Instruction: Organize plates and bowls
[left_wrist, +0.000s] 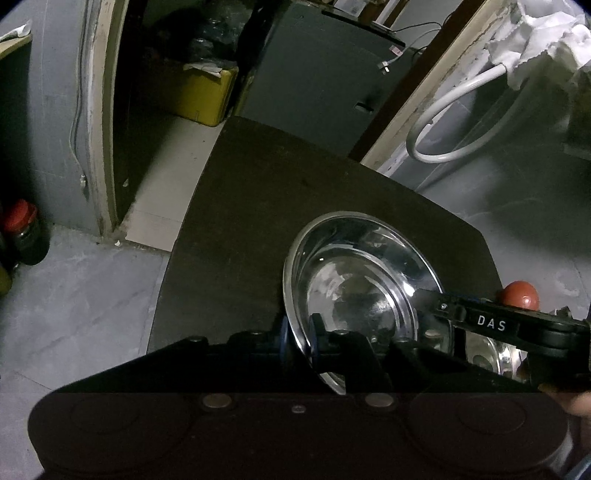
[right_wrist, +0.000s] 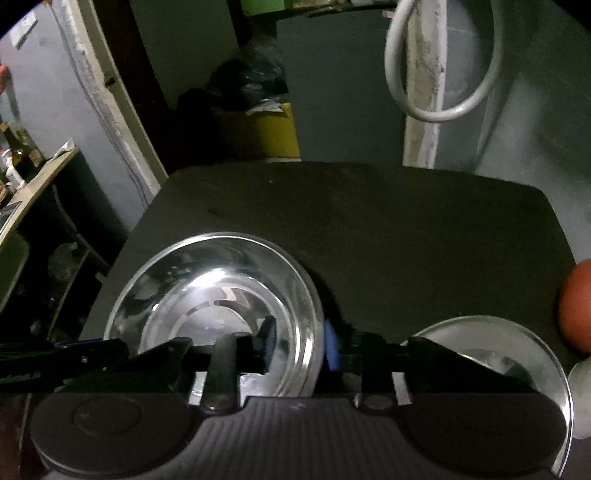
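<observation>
Dark desk (right_wrist: 369, 221) carries a red ball (right_wrist: 576, 306) at its right edge. Yellow bin (left_wrist: 207, 96) and coiled white hose (left_wrist: 454, 122) behind. Red-lidded jar (left_wrist: 24, 232) on the floor.

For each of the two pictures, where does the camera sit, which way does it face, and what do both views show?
Left wrist: on the left tongs, facing forward and down at the shiny round steel plate whose near rim they pinch; the right tongs enter from the right.
Right wrist: on the right tongs, facing forward and down at the same plate, astride its right rim; a second steel dish lies to the right.
Shared: the plate, the dark table, the red ball, the yellow bin.
</observation>
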